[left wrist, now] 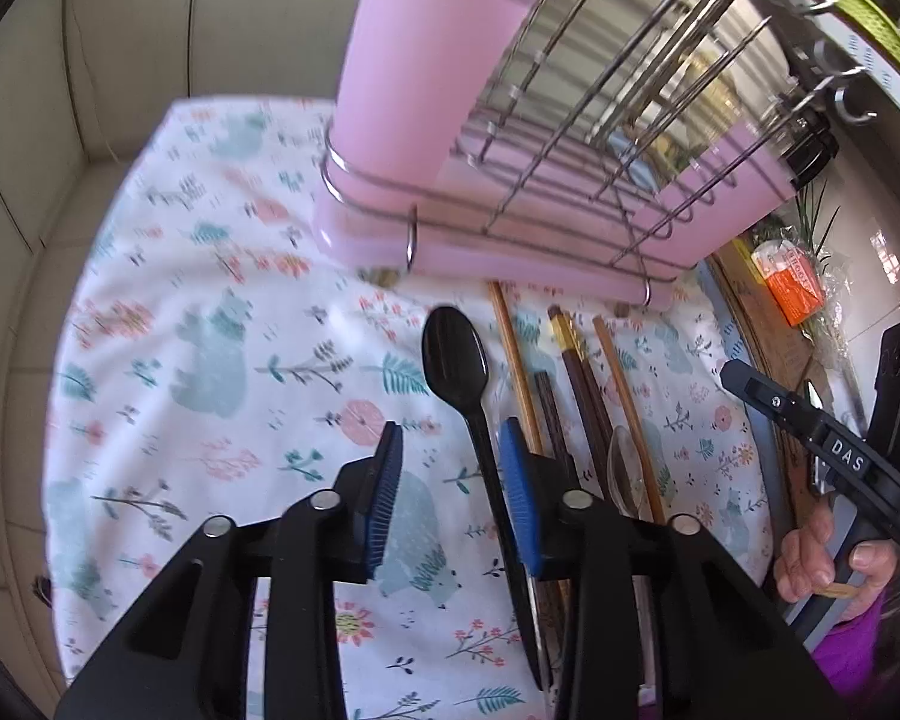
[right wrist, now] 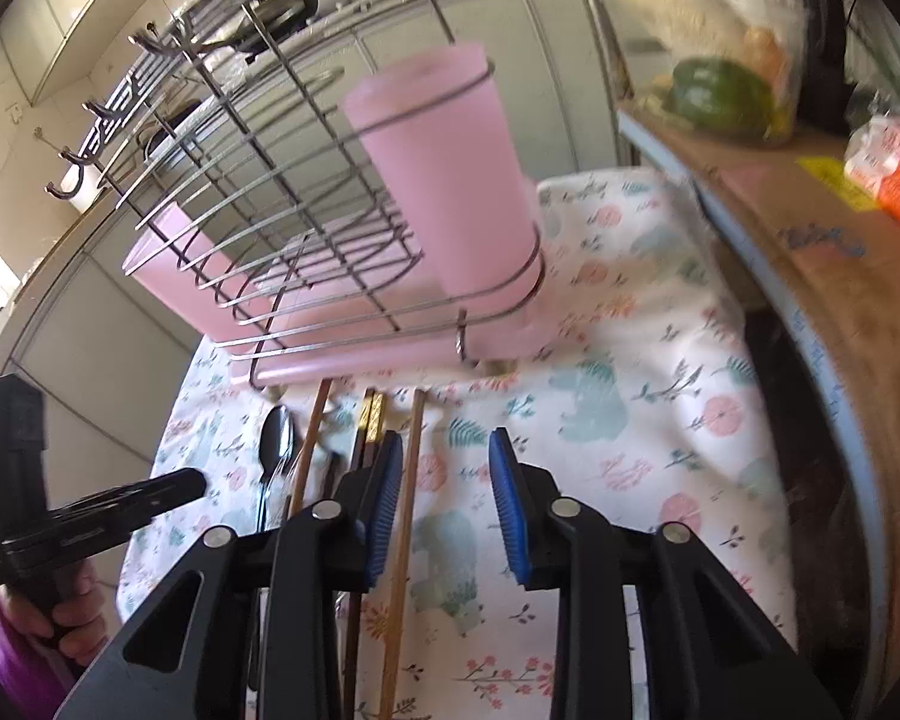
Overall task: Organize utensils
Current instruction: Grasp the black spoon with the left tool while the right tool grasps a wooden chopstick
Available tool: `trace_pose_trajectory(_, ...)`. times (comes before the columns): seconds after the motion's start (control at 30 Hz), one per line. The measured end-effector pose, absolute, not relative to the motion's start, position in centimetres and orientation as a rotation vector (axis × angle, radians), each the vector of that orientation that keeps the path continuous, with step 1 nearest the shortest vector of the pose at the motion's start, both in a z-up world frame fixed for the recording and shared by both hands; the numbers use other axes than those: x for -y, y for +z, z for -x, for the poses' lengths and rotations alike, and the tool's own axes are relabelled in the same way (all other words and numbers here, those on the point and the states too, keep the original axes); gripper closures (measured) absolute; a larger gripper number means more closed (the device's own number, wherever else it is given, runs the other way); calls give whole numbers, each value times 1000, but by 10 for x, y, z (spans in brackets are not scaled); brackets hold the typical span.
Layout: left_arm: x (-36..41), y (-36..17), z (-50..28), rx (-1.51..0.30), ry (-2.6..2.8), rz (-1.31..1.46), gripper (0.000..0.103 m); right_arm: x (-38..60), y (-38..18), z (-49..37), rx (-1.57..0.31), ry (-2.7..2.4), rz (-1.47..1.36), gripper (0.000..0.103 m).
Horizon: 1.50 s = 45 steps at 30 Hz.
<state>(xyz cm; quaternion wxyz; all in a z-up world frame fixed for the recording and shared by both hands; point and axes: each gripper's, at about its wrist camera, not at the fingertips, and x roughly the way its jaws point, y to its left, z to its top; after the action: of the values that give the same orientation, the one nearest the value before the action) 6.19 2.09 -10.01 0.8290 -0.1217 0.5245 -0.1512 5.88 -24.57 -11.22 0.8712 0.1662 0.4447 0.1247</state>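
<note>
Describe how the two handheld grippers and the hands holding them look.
Each gripper, the left gripper and the right gripper, is matte black plastic with round silver pivot pins and two ribbed blue pads. The right one, seen from the left camera, bears a white "DAS" label. The bare hand holding it shows a purple sleeve.

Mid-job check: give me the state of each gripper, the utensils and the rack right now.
left gripper: open, black spoon's handle between its pads
right gripper: open, holding nothing
black spoon: flat on the cloth
chopsticks: loose on the cloth
pink cup: upright in the wire rack
</note>
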Motion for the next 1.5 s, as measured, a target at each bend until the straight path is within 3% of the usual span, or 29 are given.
trace_pose_trajectory(0.17,-13,-118,-80,-1212,-353,331,75,242,-125,-65,-1006,327,-396,86)
trace_pose_trajectory(0.33,-8,-131,-91,-1258,-357,351,89,240,-132,-73,-1036,350,-416,87)
trace_pose_trajectory(0.77,-20,-123,-103,-1232,-345,410,101,229,-144,-96,-1120,383,-438,93)
trace_pose_trajectory(1.17,-45,-124,-102,-1268,-251,303,100,204,-166,-117,-1232,354,-359,95)
trace_pose_trajectory(1.33,-31,-128,-114,-1321,-256,226,90,190,-173,-122,-1241,361,-303,95)
trace_pose_trajectory(1.5,-20,-138,-123,-1352,-240,170,89,193,-175,-117,-1224,369,-310,96)
